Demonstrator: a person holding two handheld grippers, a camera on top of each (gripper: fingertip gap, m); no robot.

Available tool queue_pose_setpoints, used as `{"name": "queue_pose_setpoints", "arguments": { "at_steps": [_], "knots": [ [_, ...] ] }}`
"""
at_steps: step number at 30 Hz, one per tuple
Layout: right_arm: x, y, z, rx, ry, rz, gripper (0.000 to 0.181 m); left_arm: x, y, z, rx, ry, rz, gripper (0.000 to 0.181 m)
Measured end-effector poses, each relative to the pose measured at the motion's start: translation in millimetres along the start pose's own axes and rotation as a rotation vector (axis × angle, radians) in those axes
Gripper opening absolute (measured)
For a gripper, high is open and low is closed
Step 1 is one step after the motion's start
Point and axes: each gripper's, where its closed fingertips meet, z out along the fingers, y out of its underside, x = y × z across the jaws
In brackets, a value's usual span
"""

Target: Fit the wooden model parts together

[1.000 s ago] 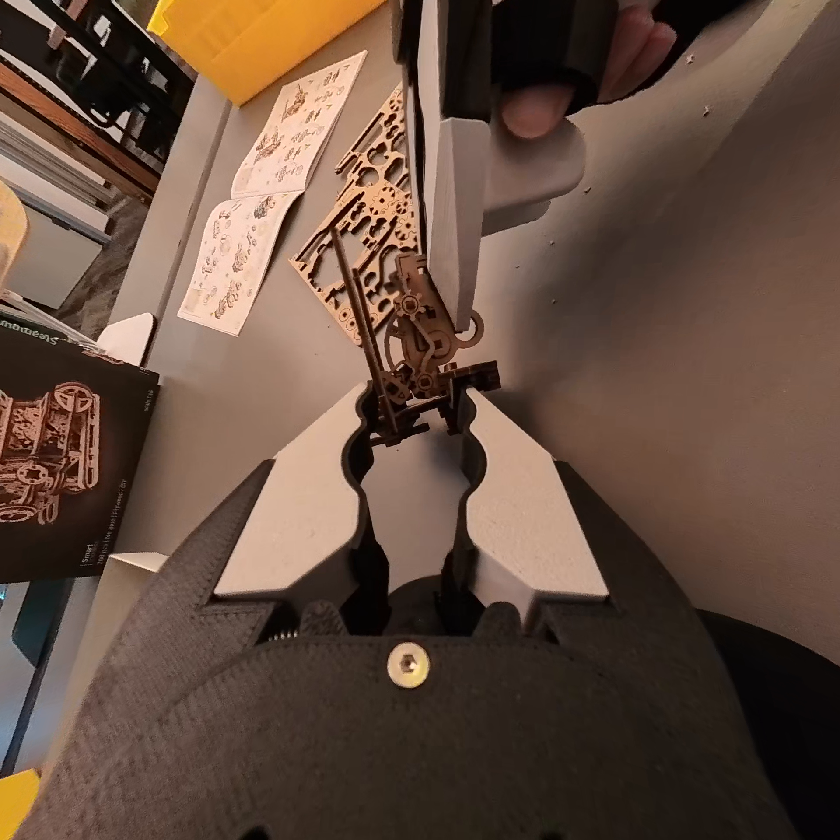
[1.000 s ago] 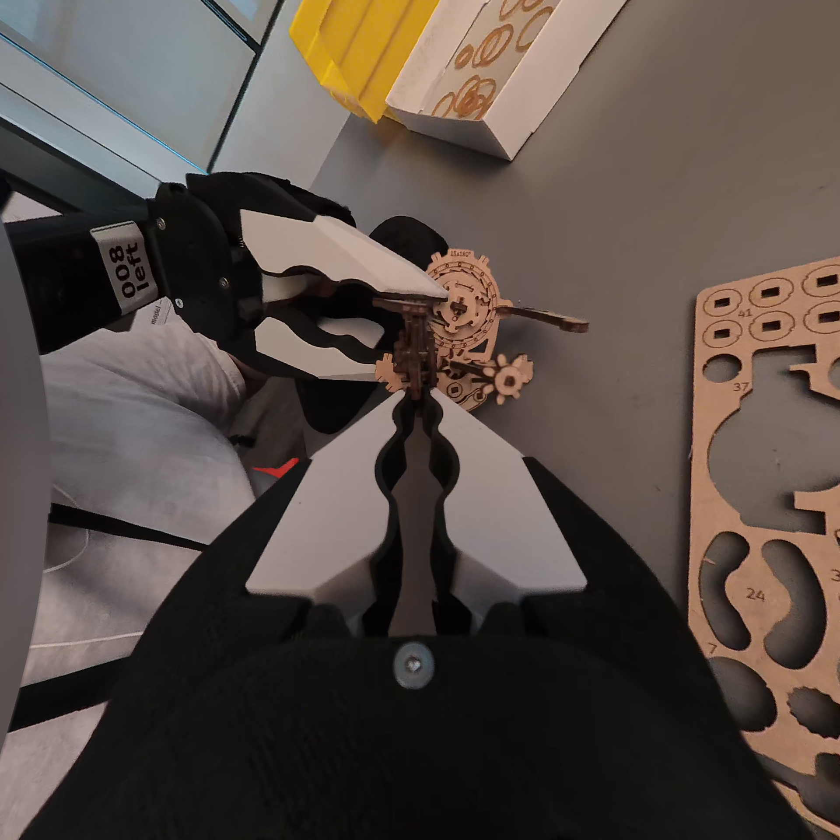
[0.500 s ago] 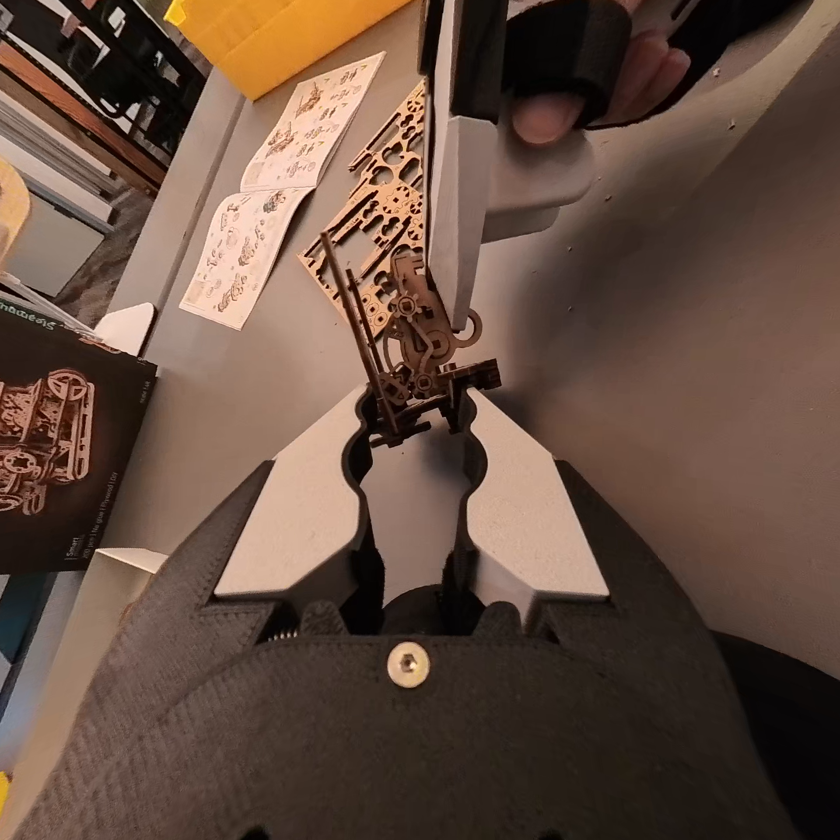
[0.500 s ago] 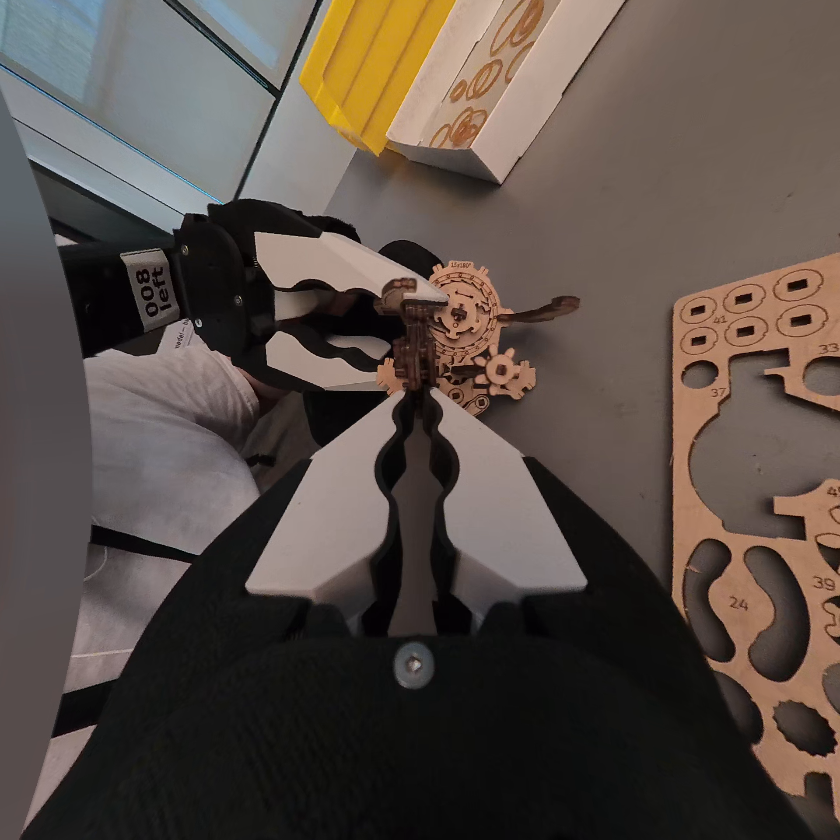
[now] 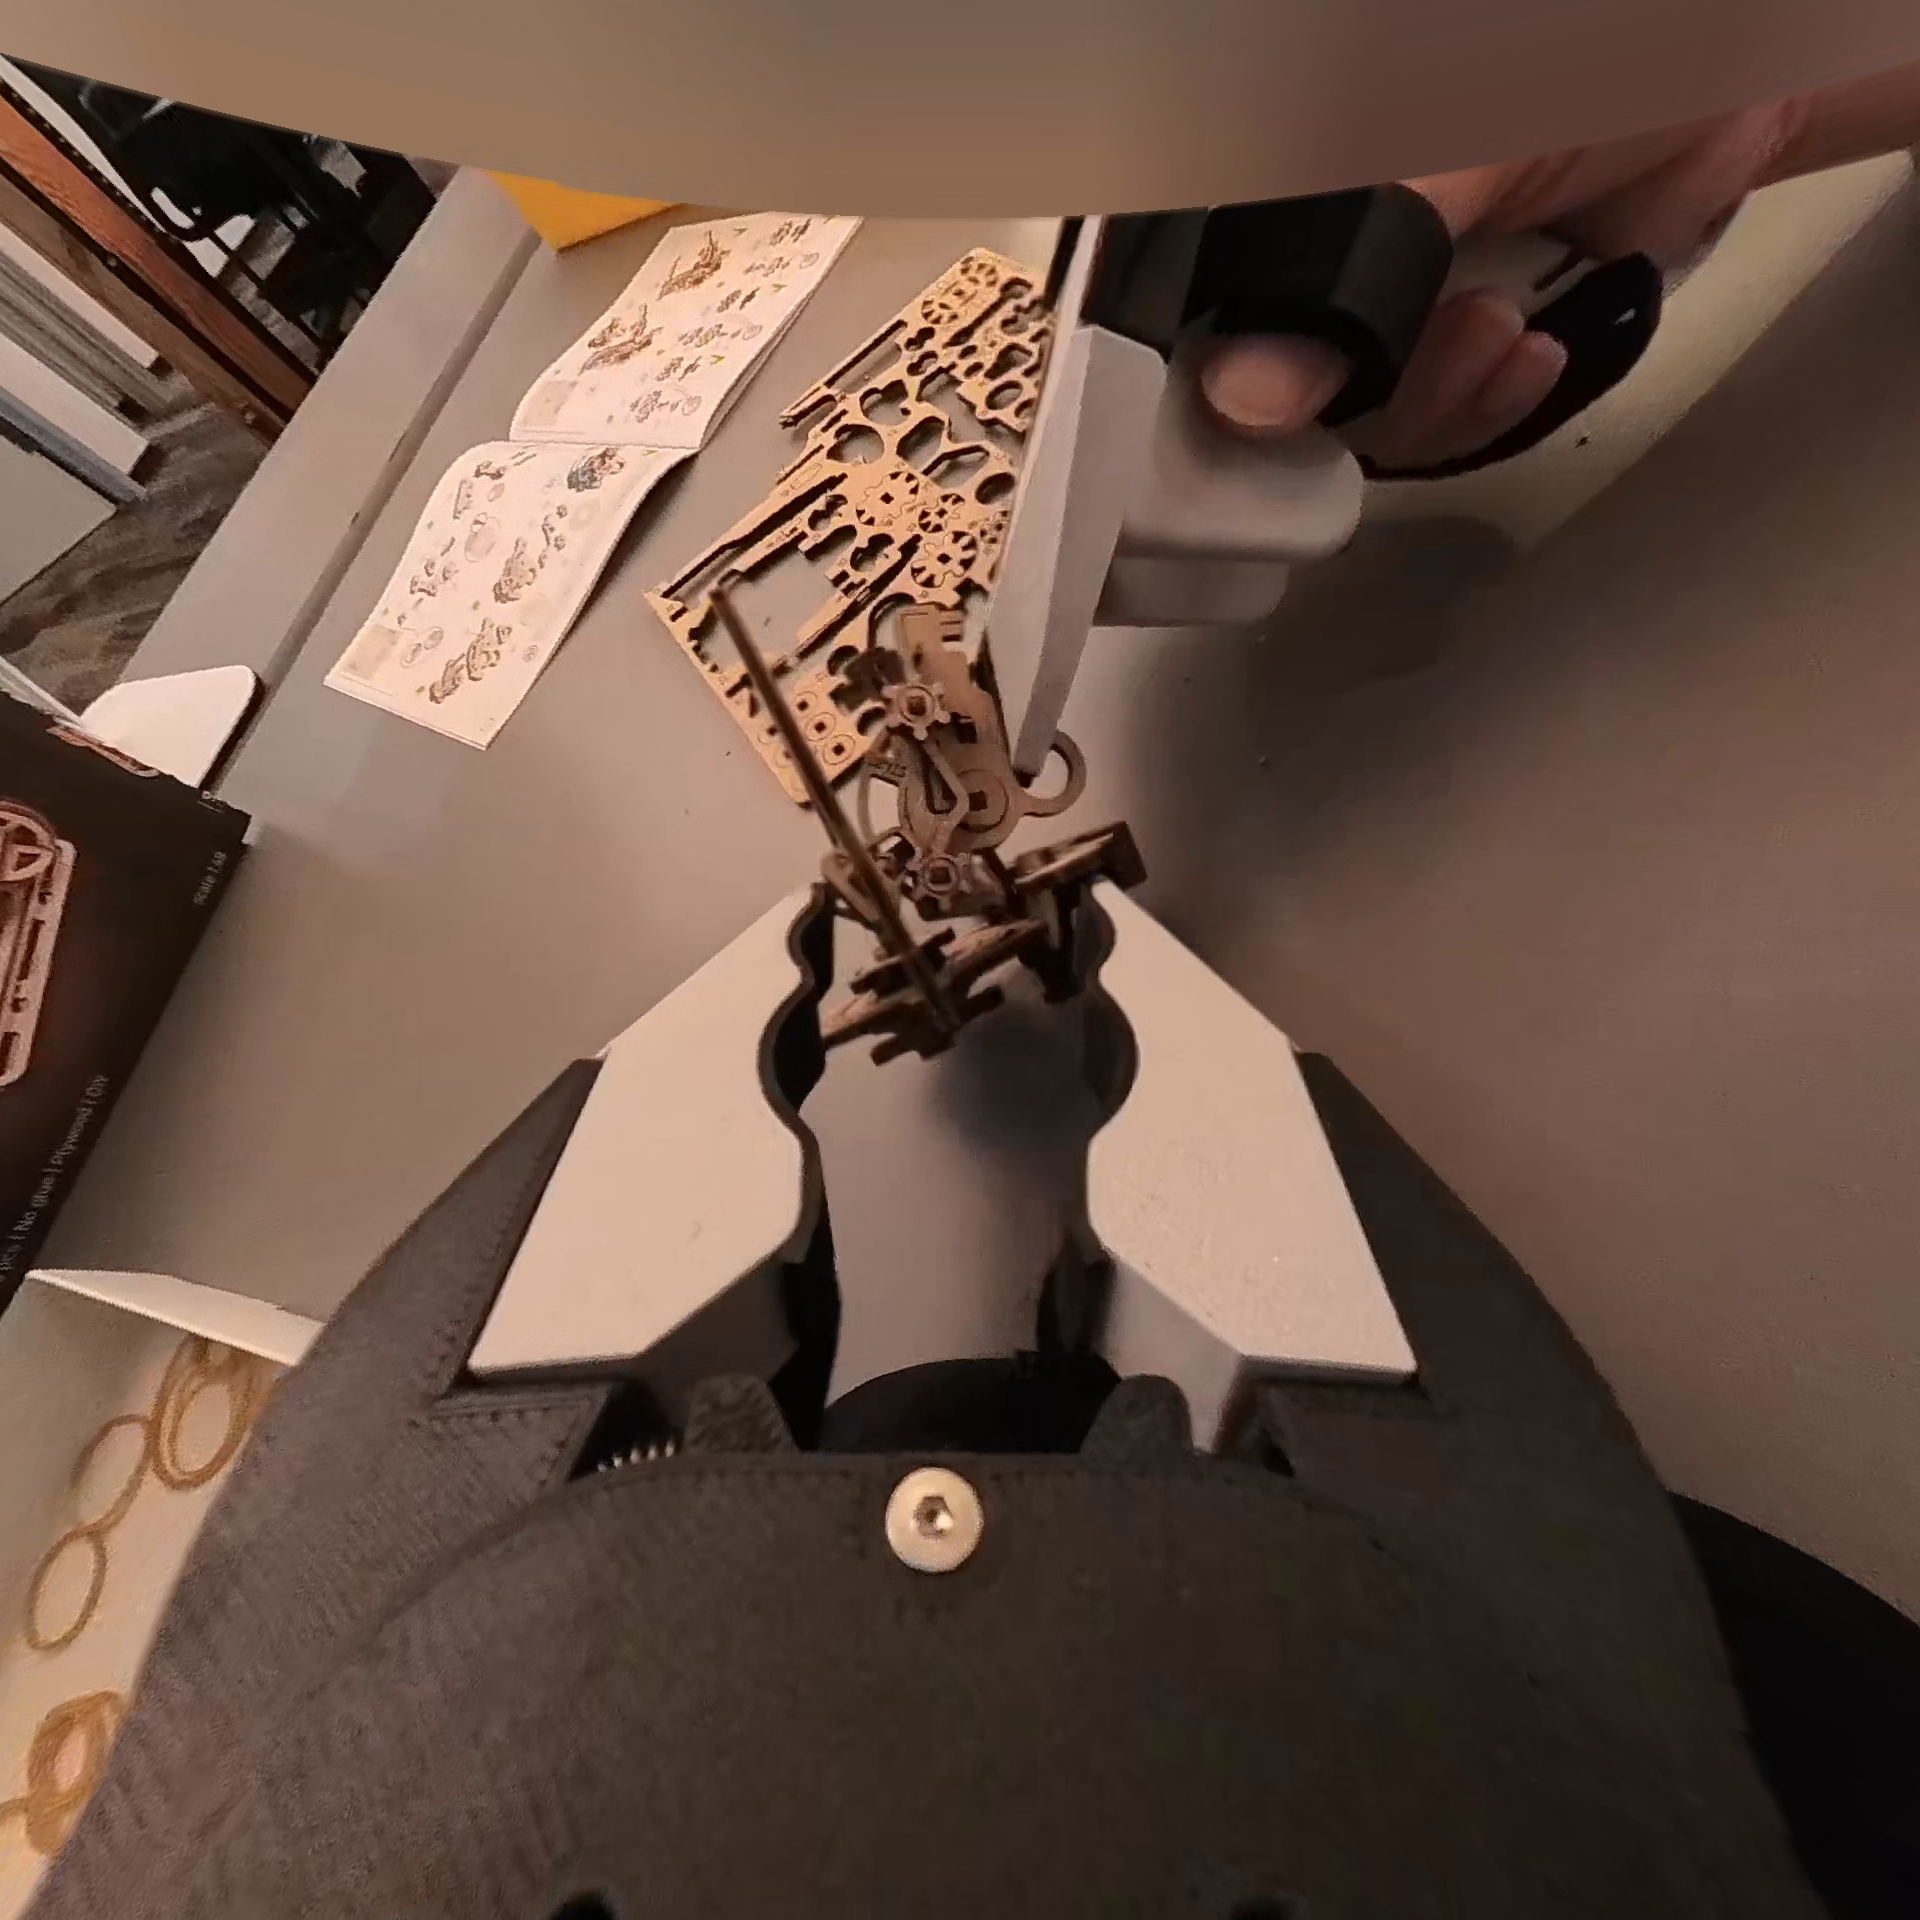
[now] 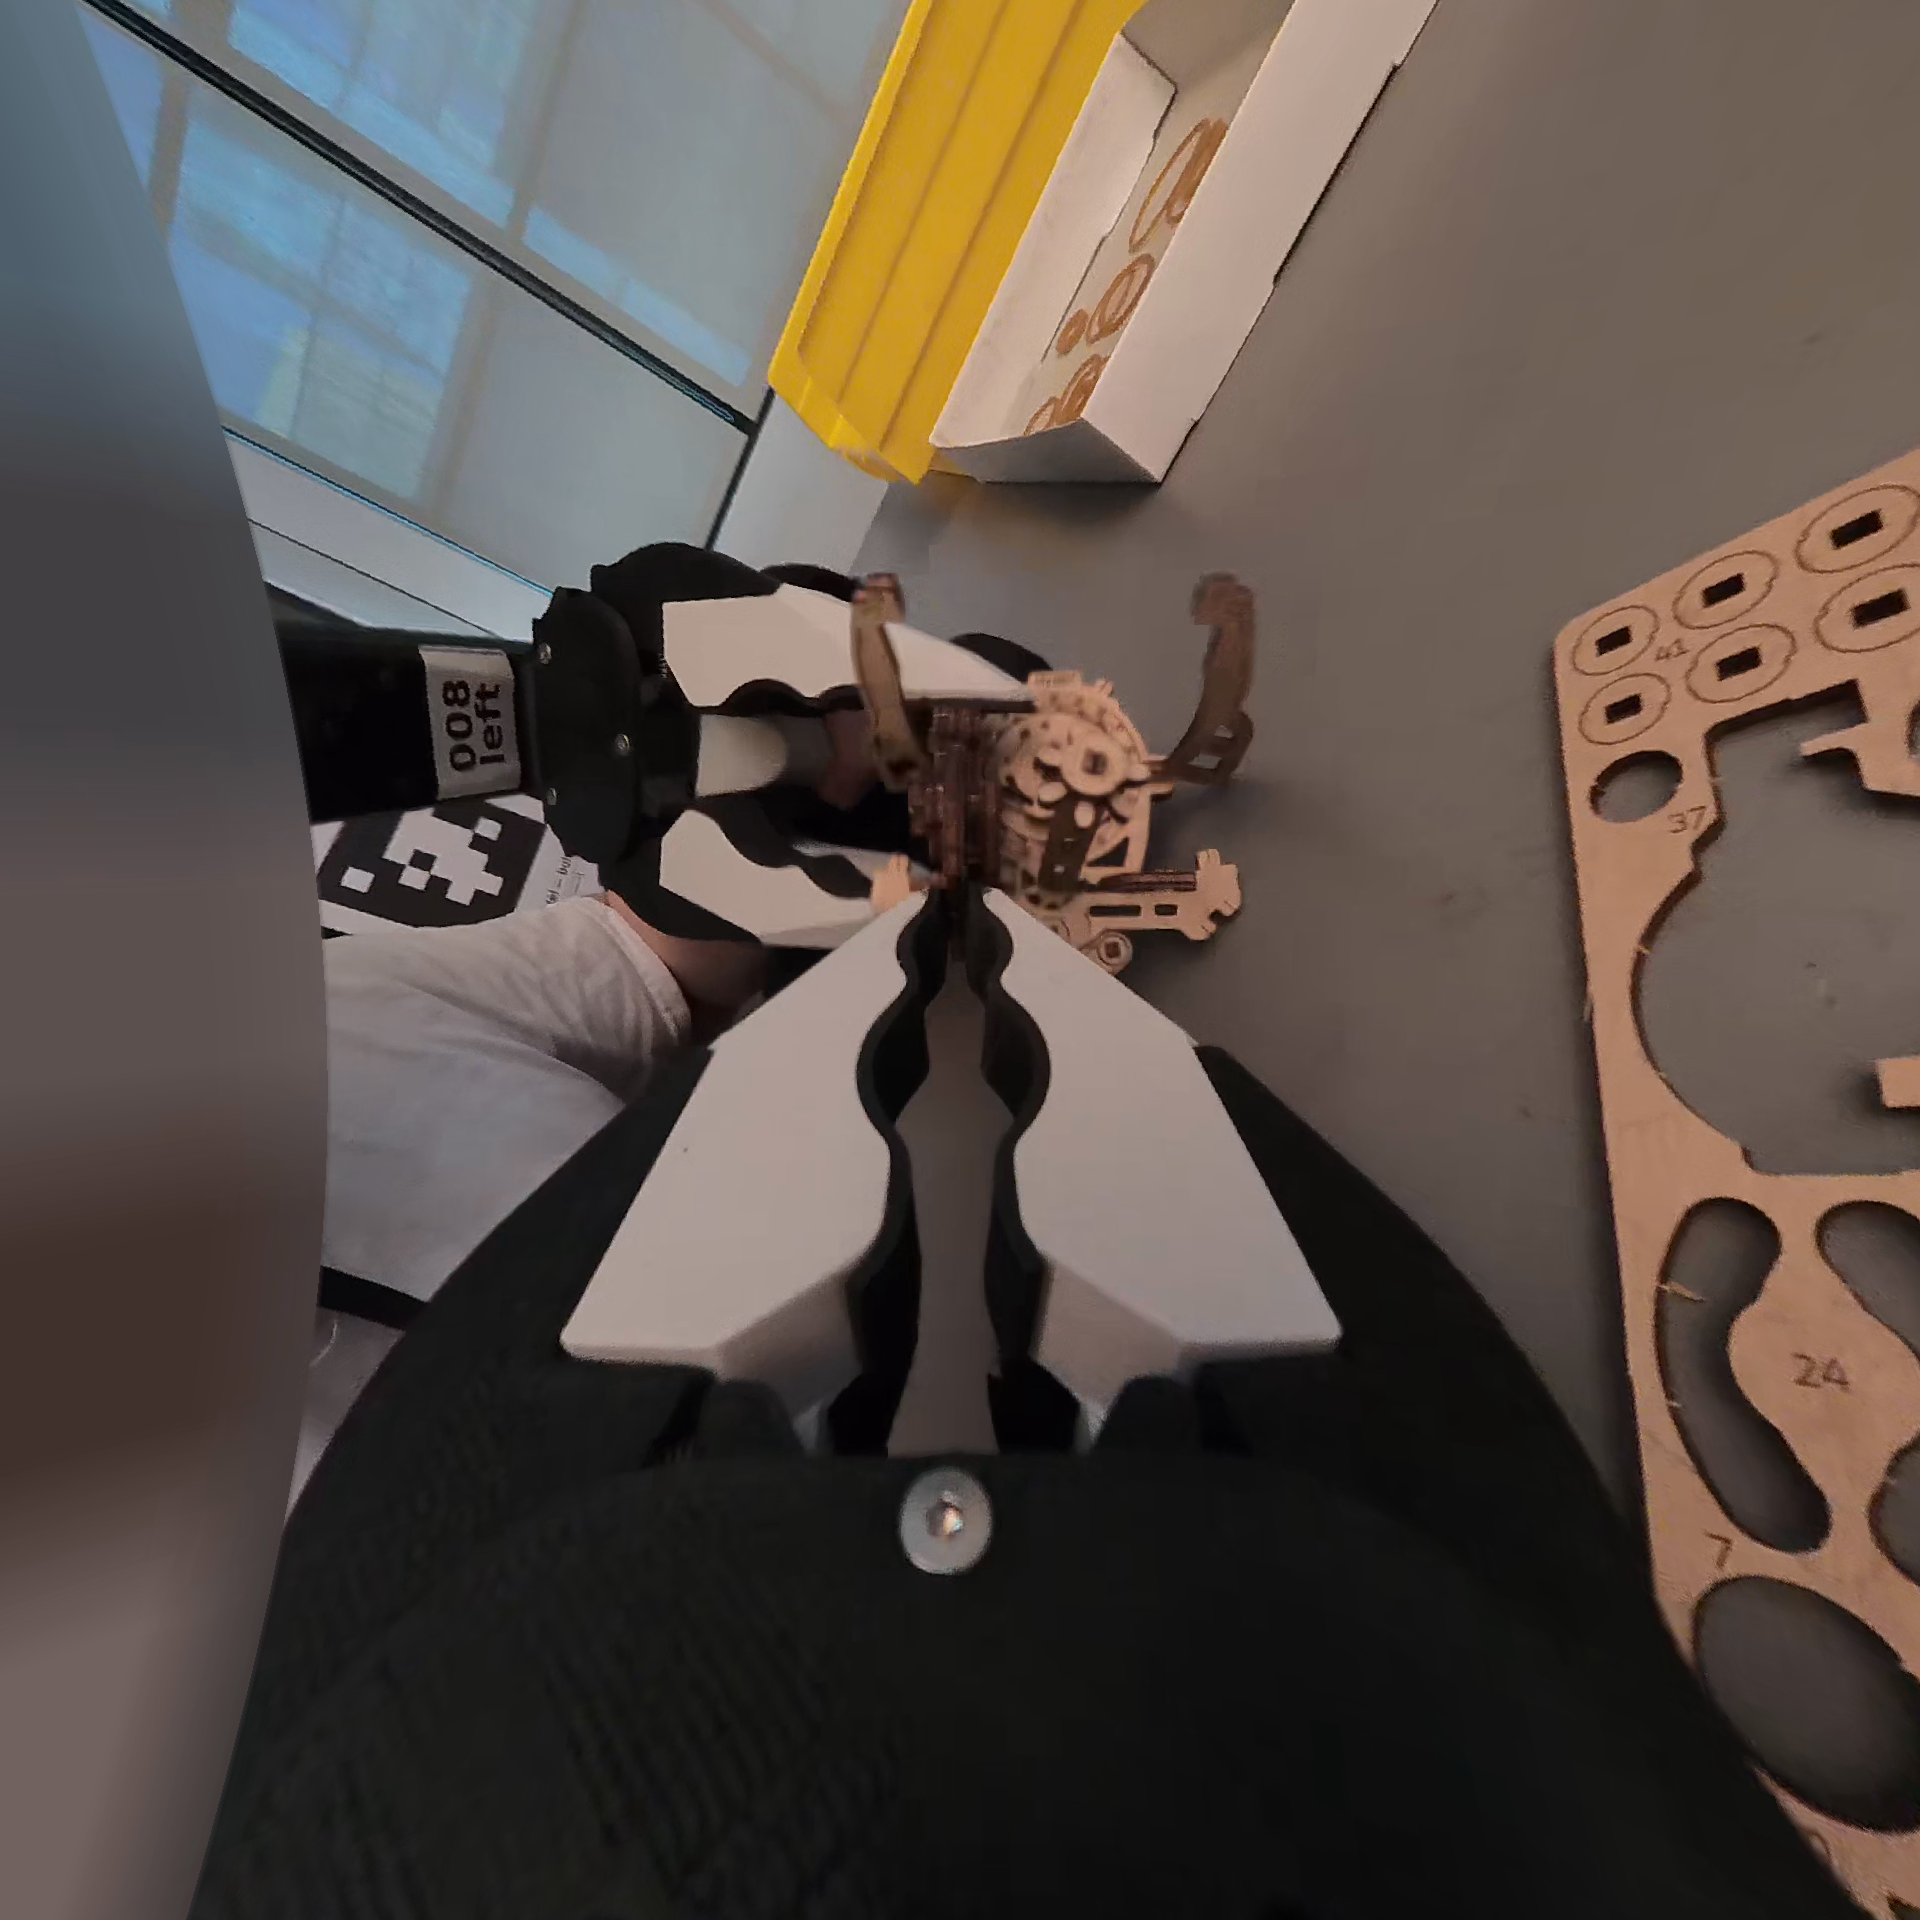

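Note:
A small wooden model (image 6: pixel 1060 769) of gears, a dial and two curved arms is held just above the grey table (image 6: pixel 1455 623). My right gripper (image 6: pixel 951 899) is shut on its near edge, jaws almost together. My left gripper (image 6: pixel 951 805) comes in from the left and clamps the model's frame between its white fingers (image 6: pixel 790 894). In the left wrist view my left gripper (image 5: pixel 956 909) is shut on the model (image 5: pixel 935 831), jaws partly apart around the frame. A thin rod sticks up from the model. The right gripper's finger (image 5: pixel 1039 623) comes down onto it from above.
A punched-out wooden parts sheet (image 6: pixel 1766 1039) lies to the right and also shows in the left wrist view (image 5: pixel 904 488). An open instruction booklet (image 5: pixel 582 468), a black product box (image 5: pixel 83 935), a yellow bin (image 6: pixel 935 229) and a white box with rubber bands (image 6: pixel 1143 260) ring the work area. Both grippers' tips are close together, under 4 cm apart.
Both grippers have stayed shut on the model and turned it together. In the right wrist view its curved arms now point up. The left wrist view has drawn back and tilted.

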Motion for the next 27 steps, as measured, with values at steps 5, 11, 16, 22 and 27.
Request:
{"name": "queue_pose_setpoints", "arguments": {
  "at_steps": [5,11,16,22,27],
  "knots": [
    [1,-2,1,0.010,-0.004,-0.004,0.000,-4,5,2,-0.030,-0.068,0.054,0.040],
    [1,0,0,-0.009,0.006,-0.031,0.001,-3,5,2,-0.011,-0.058,0.074,0.043],
    [4,-7,-5,-0.031,0.065,-0.160,0.001,-4,3,5,-0.010,-0.055,0.083,0.046],
    [8,-7,-7,-0.142,0.130,-0.324,0.001,-6,6,7,-0.026,-0.070,0.106,0.037],
    [10,-14,-6,-0.205,0.139,-0.376,0.000,-11,7,6,-0.033,-0.076,0.118,0.036]
  ]
}}
